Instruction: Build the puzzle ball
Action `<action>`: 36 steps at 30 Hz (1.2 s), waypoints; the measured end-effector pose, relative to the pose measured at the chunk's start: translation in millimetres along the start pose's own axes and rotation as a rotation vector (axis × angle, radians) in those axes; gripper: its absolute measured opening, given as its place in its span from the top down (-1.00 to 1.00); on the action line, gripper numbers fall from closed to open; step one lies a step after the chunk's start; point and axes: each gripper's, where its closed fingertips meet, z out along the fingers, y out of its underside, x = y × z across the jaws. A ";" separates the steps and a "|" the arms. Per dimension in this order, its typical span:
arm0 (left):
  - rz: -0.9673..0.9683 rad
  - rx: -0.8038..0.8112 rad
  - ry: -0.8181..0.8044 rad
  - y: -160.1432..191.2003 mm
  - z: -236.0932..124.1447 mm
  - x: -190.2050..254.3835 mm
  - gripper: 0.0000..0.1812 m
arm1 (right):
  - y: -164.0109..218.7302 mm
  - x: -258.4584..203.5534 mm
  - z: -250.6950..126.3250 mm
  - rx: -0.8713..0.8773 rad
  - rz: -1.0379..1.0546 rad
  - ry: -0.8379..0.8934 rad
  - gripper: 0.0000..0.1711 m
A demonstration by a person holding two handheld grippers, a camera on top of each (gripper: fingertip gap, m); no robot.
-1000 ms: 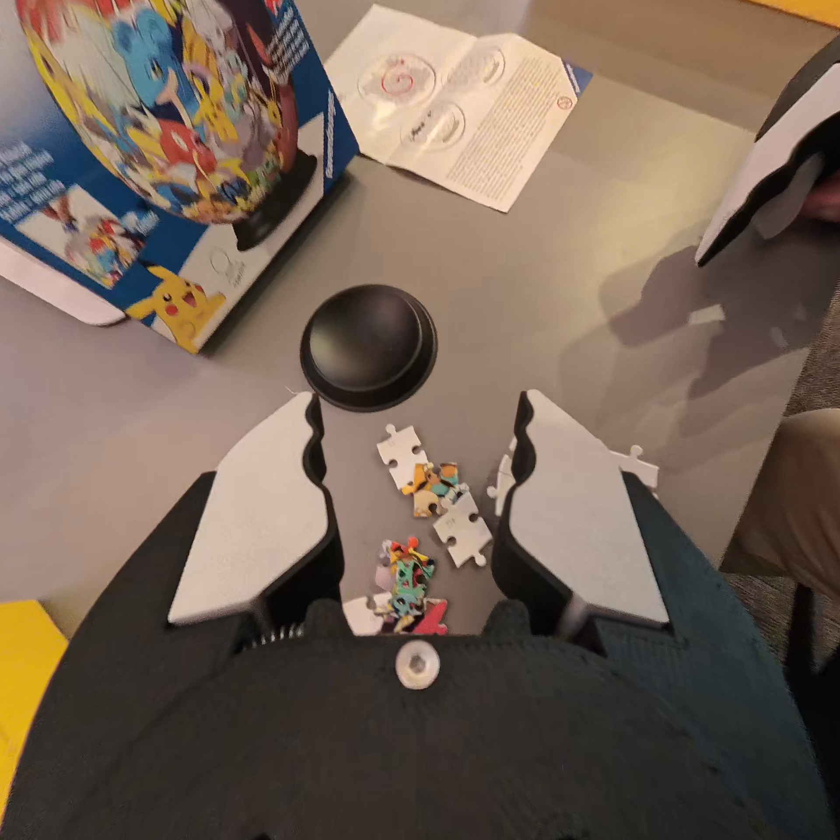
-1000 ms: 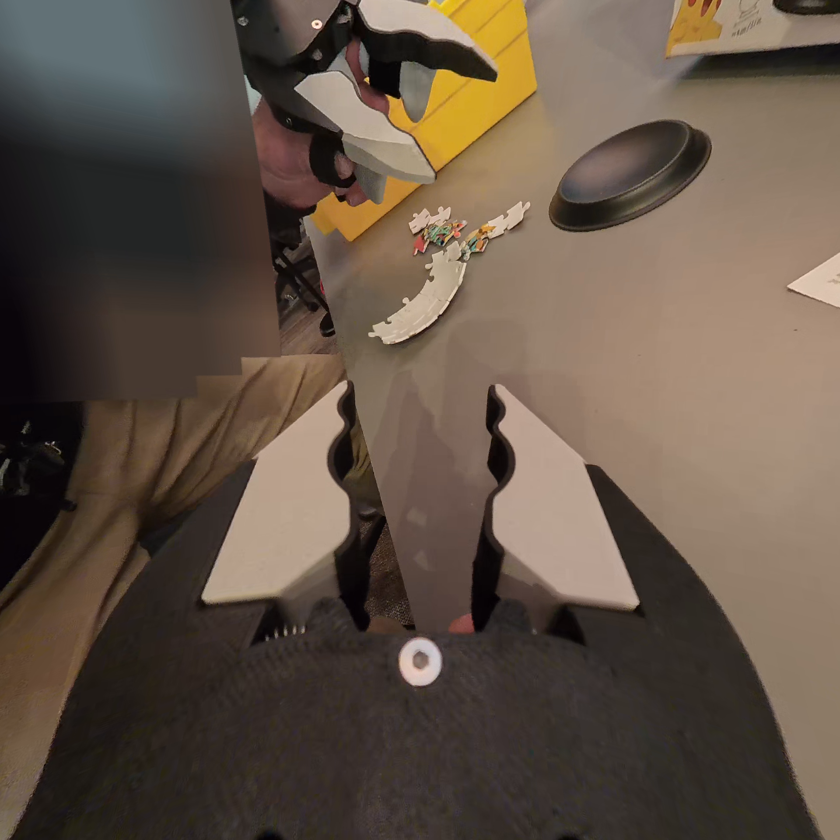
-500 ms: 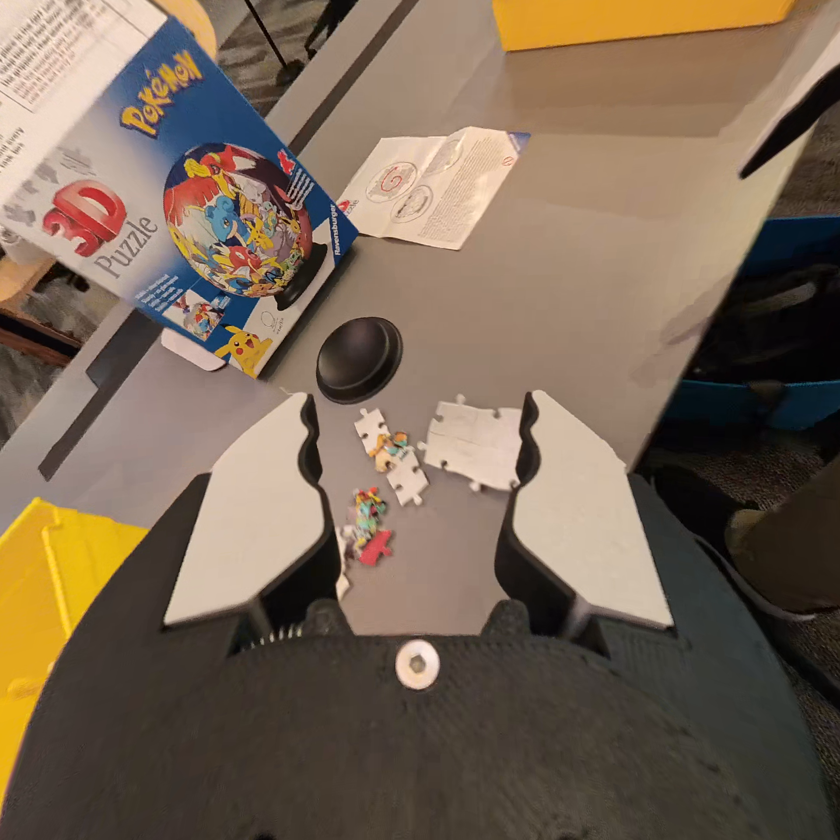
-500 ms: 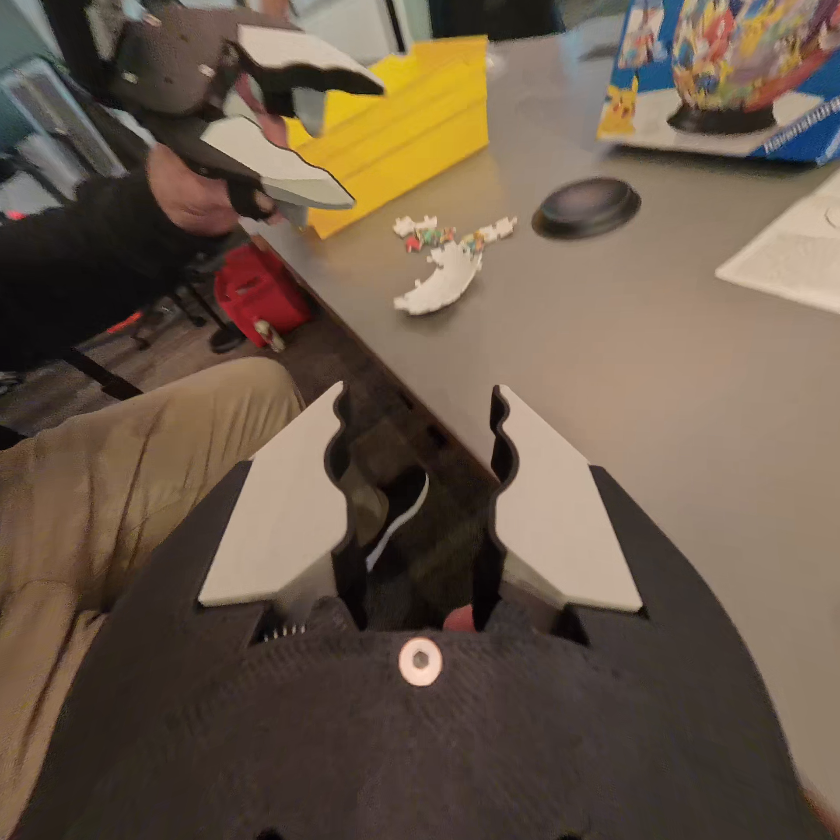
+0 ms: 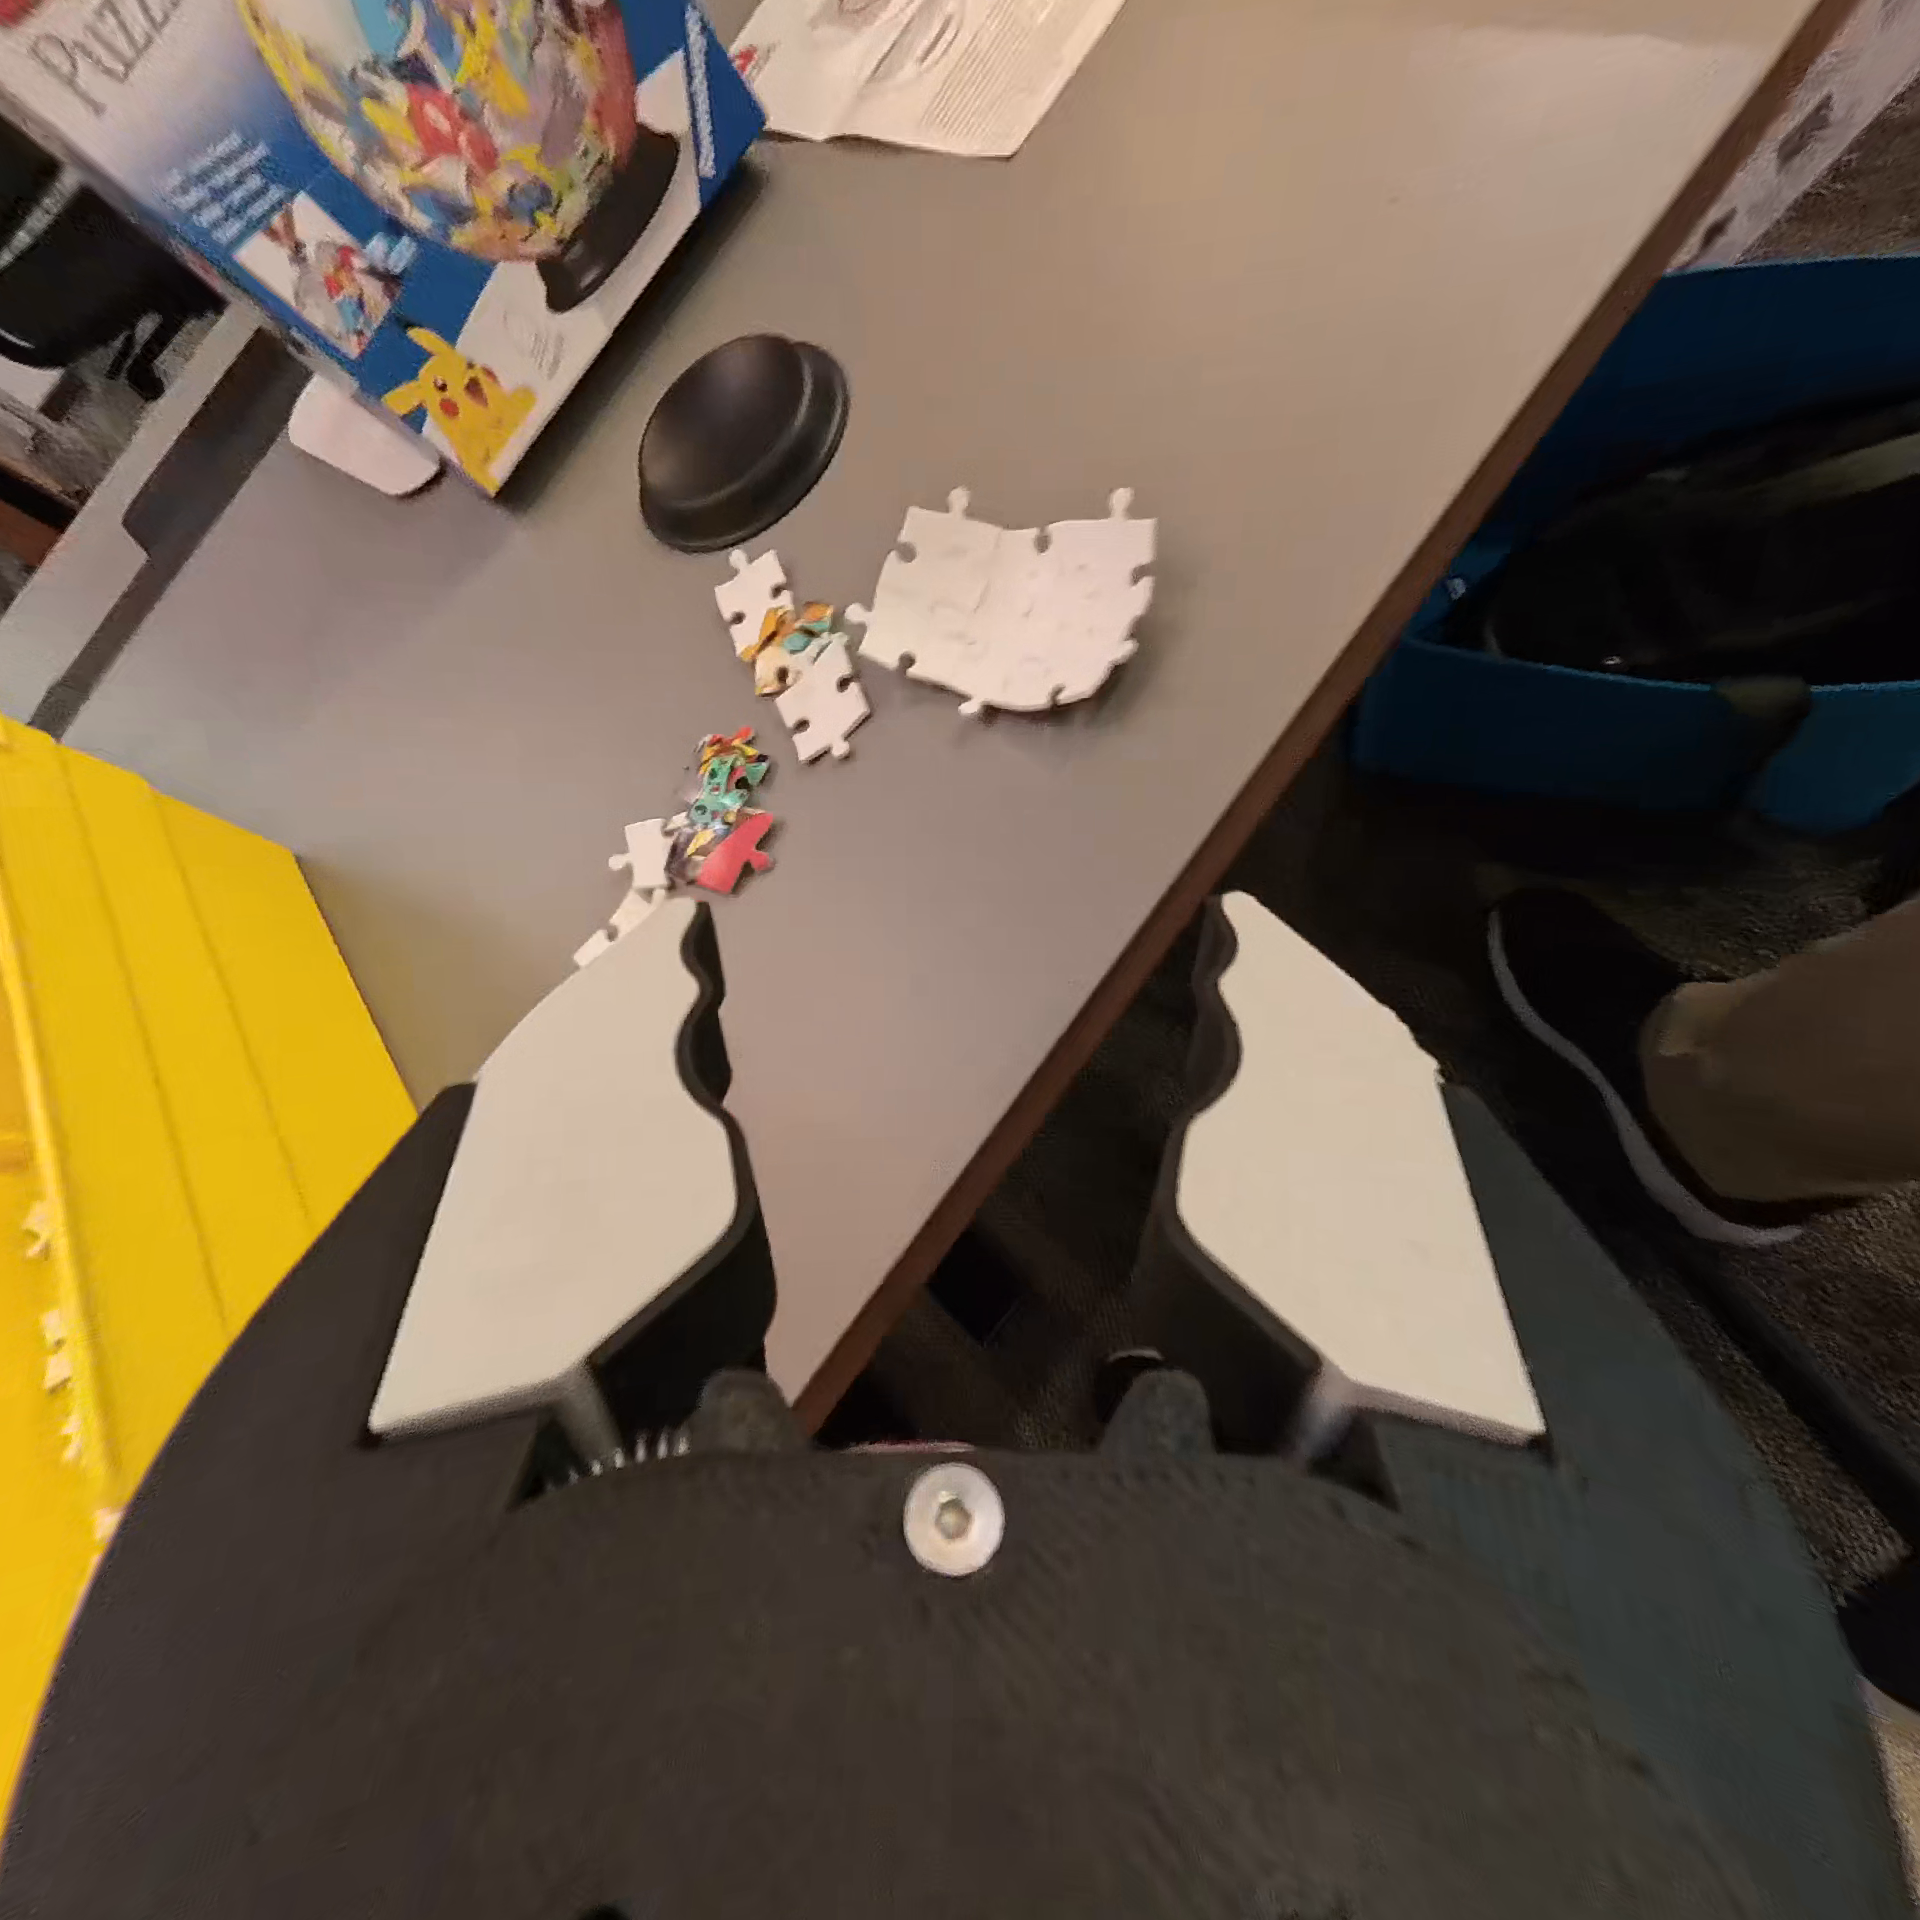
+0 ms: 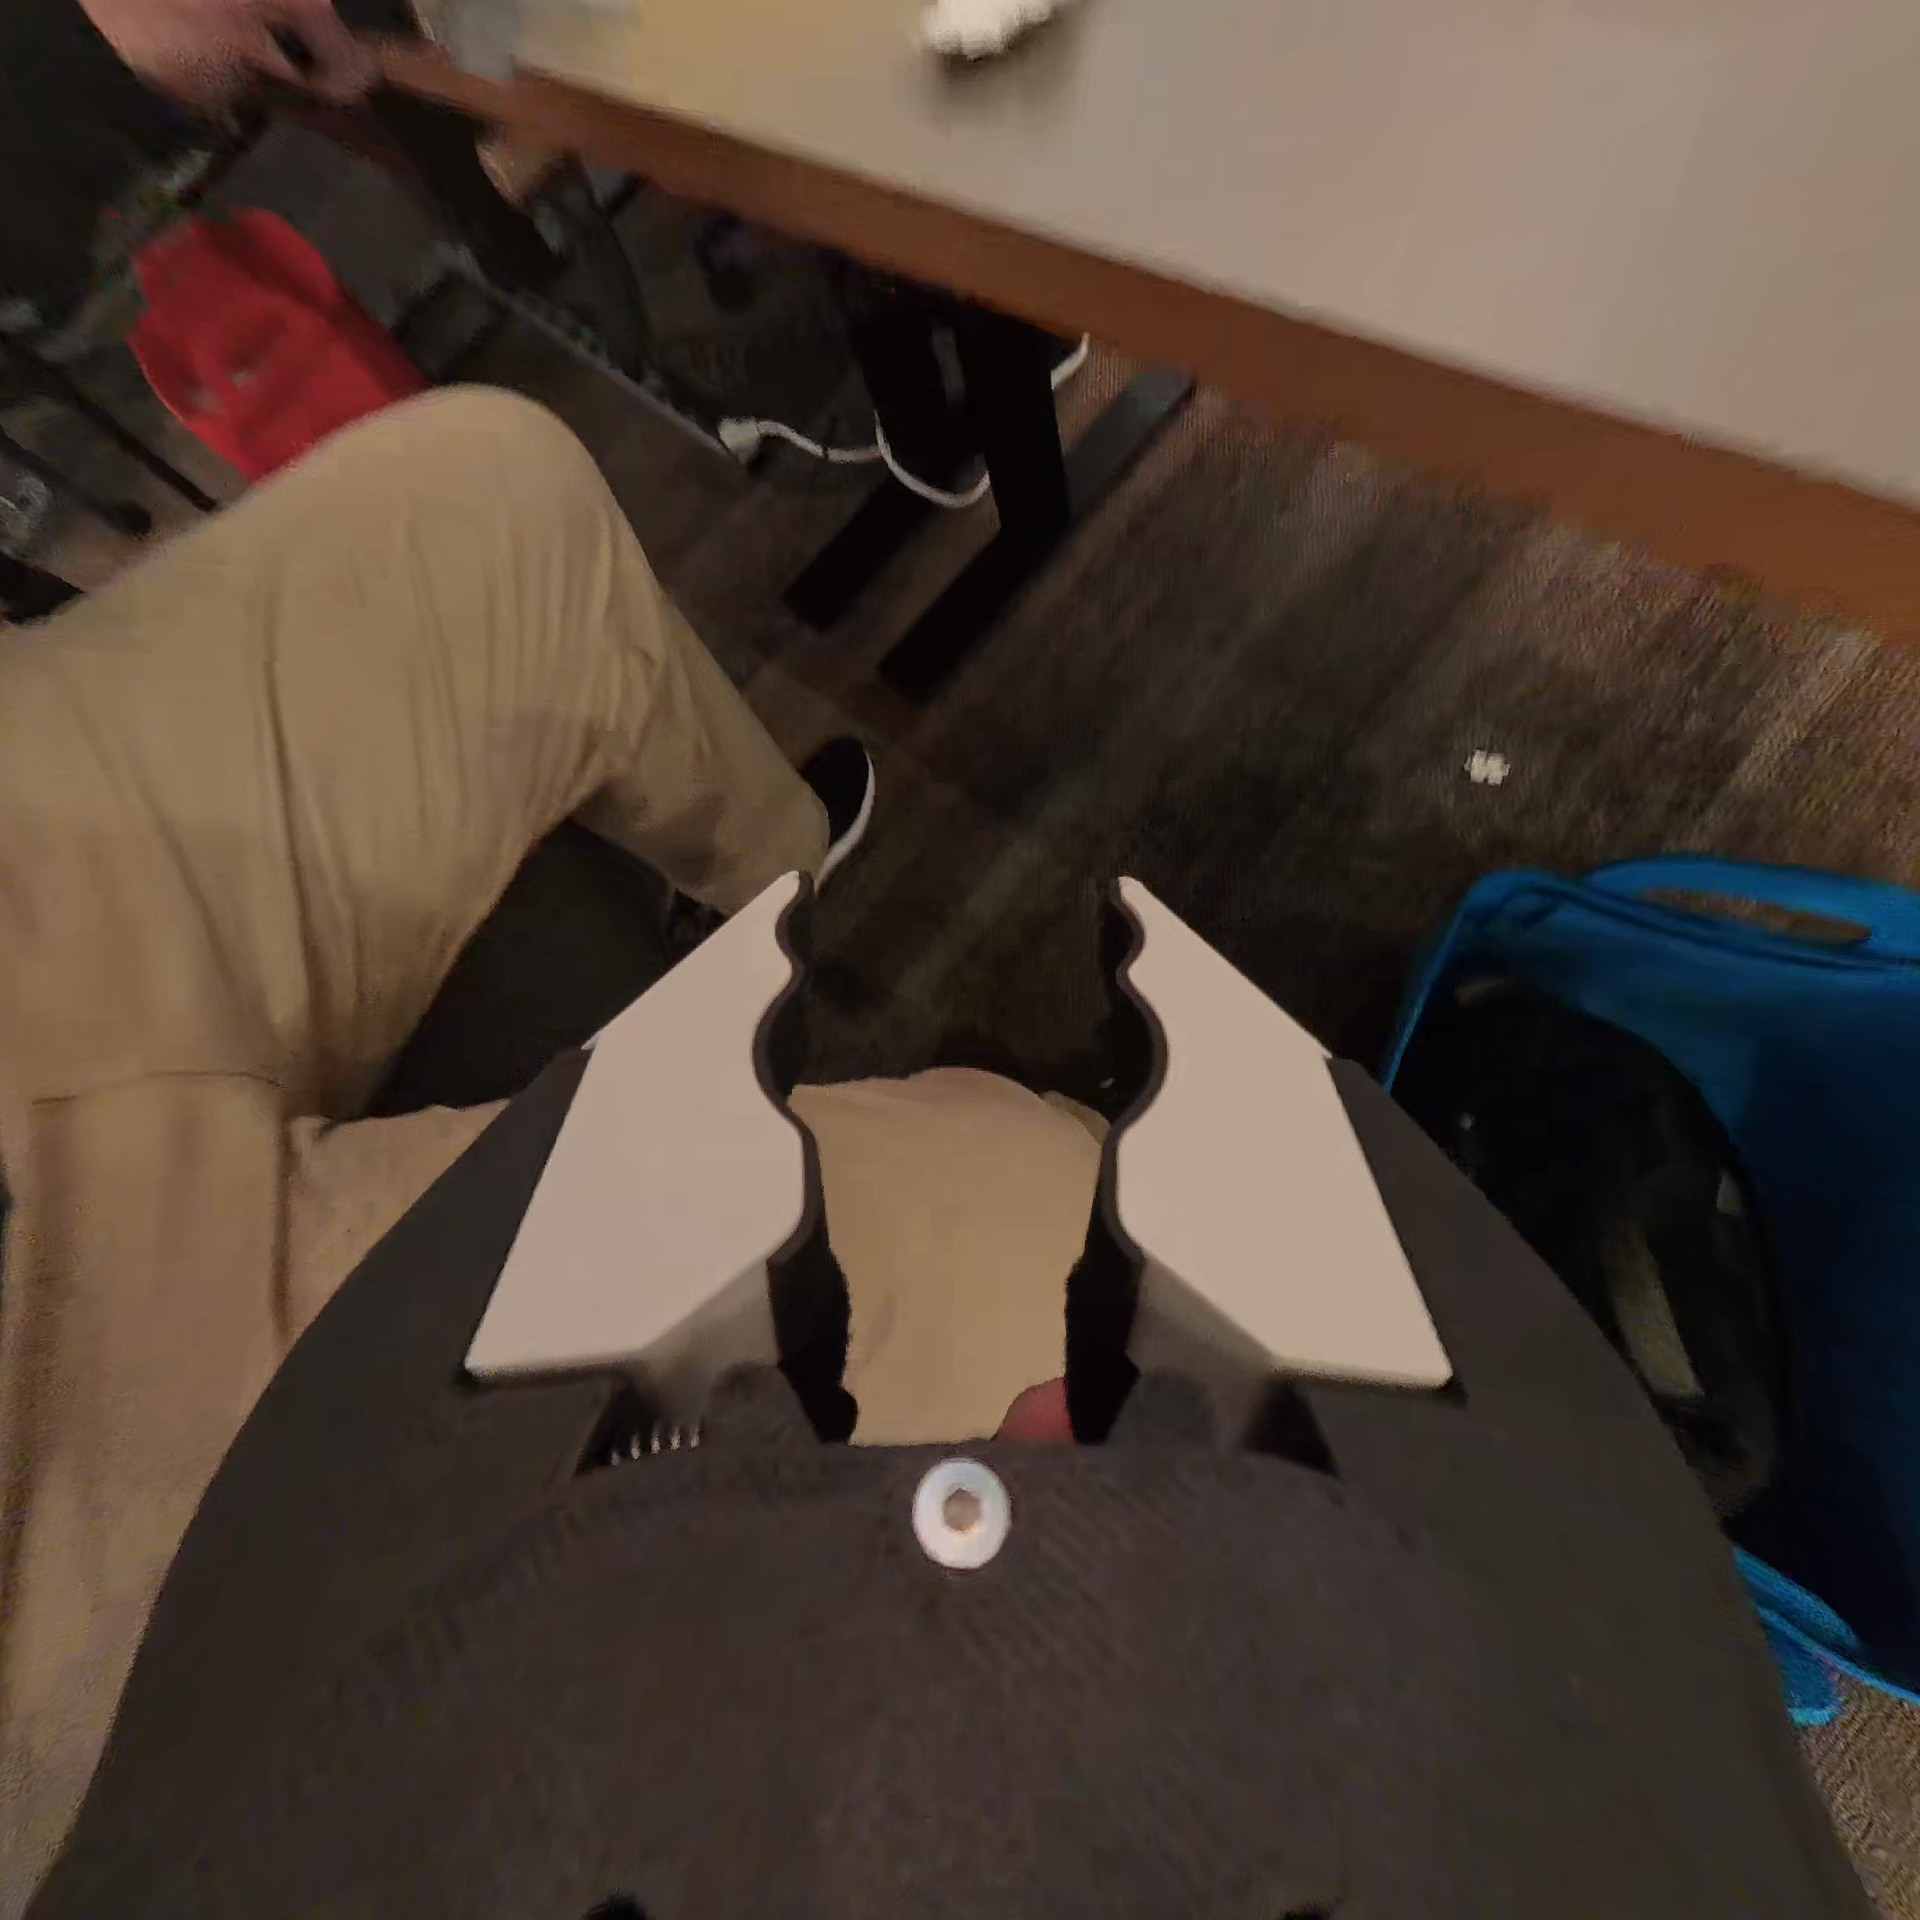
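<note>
Yellow bin [image 5: 156, 1039]: at the far left of the left wrist view, on the grey table [image 5: 1143, 312].
Puzzle box [image 5: 416, 197]: blue, printed with a colourful ball, at the table's far left corner.
Black stand [image 5: 742, 441]: round and domed, just right of the box and just above the loose pieces.
Loose pieces [image 5: 795, 655]: a short chain of single pieces, some white side up, some showing bright print; a second small cluster [image 5: 717, 821] lies nearer the left gripper.
Joined section [image 5: 1013, 608]: several pieces locked into a curved white panel, blank side up, knobs along its rim; it lies right of the loose pieces, near the table's edge.
Leaflet [image 5: 925, 73]: white paper at the far edge.
Left gripper [image 5: 956, 914]: jaws wide apart, holding nothing, hanging over the table's near edge.
Right gripper [image 6: 961, 894]: jaws apart, empty, off the table above a tan trouser leg [image 6: 312, 727] and dark carpet.
Blue bag [image 6: 1714, 1195]: on the floor at the right.
</note>
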 end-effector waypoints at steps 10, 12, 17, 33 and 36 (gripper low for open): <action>-0.173 0.040 0.045 36.1 62.3 -32.2 -0.14 | 120.6 112.4 206.0 -0.231 0.400 -0.235 0.43; -0.213 0.049 0.069 31.1 64.0 -34.1 -0.16 | 130.0 141.2 260.3 -0.203 0.463 -0.268 0.37; -0.220 0.009 0.082 37.8 70.2 -28.3 -0.11 | 156.7 221.6 401.0 -0.151 0.402 -0.196 0.27; -0.384 -0.125 0.125 45.2 83.7 -34.0 -0.25 | 211.2 389.9 584.6 -0.058 0.352 0.227 0.24; -0.389 -0.129 0.125 45.3 84.9 -34.8 -0.27 | 216.0 419.9 598.1 -0.107 0.294 0.319 0.28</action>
